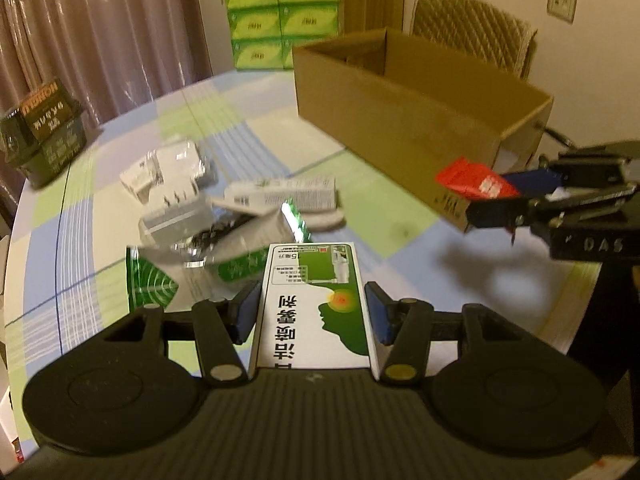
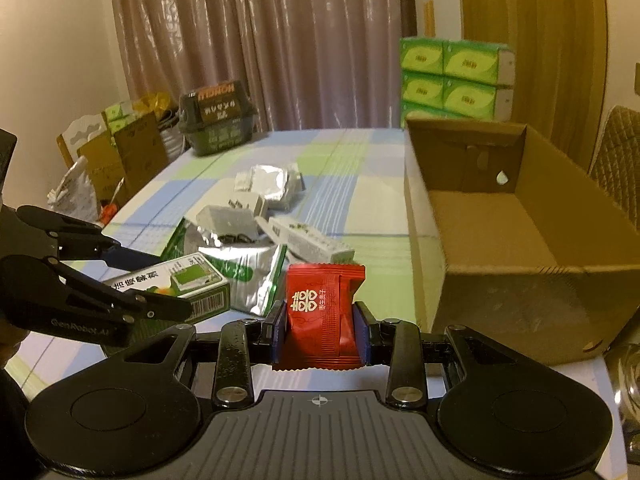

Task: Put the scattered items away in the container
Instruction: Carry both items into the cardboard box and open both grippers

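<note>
- Left gripper (image 1: 311, 312), bottom centre of its frame, clamps a green-and-white medicine box (image 1: 312, 304).
- Right gripper (image 2: 318, 330) pinches a red sachet (image 2: 320, 316), bottom centre.
- Cardboard box (image 2: 532, 216) sits open at right.

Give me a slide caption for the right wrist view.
Right gripper holds a red candy packet near the open cardboard box; left gripper grips a green-and-white medicine box.

Warm, yellowish indoor light is washing over both views, dim toward the corners where the fisheye is bending straight edges. Ahead of the left gripper (image 1: 311, 312), the cardboard box (image 1: 400, 128) and the foil packets (image 1: 192, 184) are smearing with motion blur. A soft shadow (image 1: 484, 276) is falling on the tablecloth (image 1: 100, 216) to its right. Foil is glinting.
</note>
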`<state>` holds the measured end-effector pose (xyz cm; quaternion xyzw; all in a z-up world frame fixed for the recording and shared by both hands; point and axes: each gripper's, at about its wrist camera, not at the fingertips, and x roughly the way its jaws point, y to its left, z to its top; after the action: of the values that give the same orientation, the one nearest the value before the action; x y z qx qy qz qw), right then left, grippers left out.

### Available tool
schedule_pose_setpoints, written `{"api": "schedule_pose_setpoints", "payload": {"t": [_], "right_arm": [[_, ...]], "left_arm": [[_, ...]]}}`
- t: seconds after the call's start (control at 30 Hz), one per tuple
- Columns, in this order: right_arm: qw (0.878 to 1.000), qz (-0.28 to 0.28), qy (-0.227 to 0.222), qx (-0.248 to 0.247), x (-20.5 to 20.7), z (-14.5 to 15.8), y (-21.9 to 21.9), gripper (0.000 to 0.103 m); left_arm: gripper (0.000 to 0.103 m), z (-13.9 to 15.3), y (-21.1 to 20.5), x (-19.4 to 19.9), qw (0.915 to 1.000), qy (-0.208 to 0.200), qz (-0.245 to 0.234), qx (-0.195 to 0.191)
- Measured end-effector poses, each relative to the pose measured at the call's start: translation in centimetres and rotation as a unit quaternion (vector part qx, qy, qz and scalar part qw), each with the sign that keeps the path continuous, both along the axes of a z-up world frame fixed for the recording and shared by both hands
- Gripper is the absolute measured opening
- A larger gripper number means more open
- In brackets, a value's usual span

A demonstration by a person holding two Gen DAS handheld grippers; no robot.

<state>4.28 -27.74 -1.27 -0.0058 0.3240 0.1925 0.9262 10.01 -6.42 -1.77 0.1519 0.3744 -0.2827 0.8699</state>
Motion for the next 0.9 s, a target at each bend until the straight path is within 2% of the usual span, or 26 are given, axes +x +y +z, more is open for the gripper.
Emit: {"api": "schedule_pose_setpoints", "payload": {"t": [0.27, 0.47, 0.7, 0.9], "right_arm": [[0.999, -0.014, -0.044, 0.002, 0.2, 3.1, -1.5, 0.032], [0.996, -0.047, -0.069, -0.002, 1.1, 5.1, -4.3, 0.032], [0.993, -0.091, -0.075, -0.009, 3.3, 6.3, -9.0, 0.032], [0.992, -0.113, -0.064, -0.006, 4.8, 5.8, -12.4, 0.032]], "left_arm": [[0.050, 3.7, -2.6, 0.1, 0.9989, -0.034, -0.017, -0.027], [0.050, 6.0, -6.3, 0.5, 0.9970, -0.051, -0.031, -0.049], [0.050, 7.6, -12.0, 1.0, 0.9934, -0.058, -0.051, -0.085], [0.050, 7.6, -15.8, 2.1, 0.9914, -0.050, -0.047, -0.111]]}}
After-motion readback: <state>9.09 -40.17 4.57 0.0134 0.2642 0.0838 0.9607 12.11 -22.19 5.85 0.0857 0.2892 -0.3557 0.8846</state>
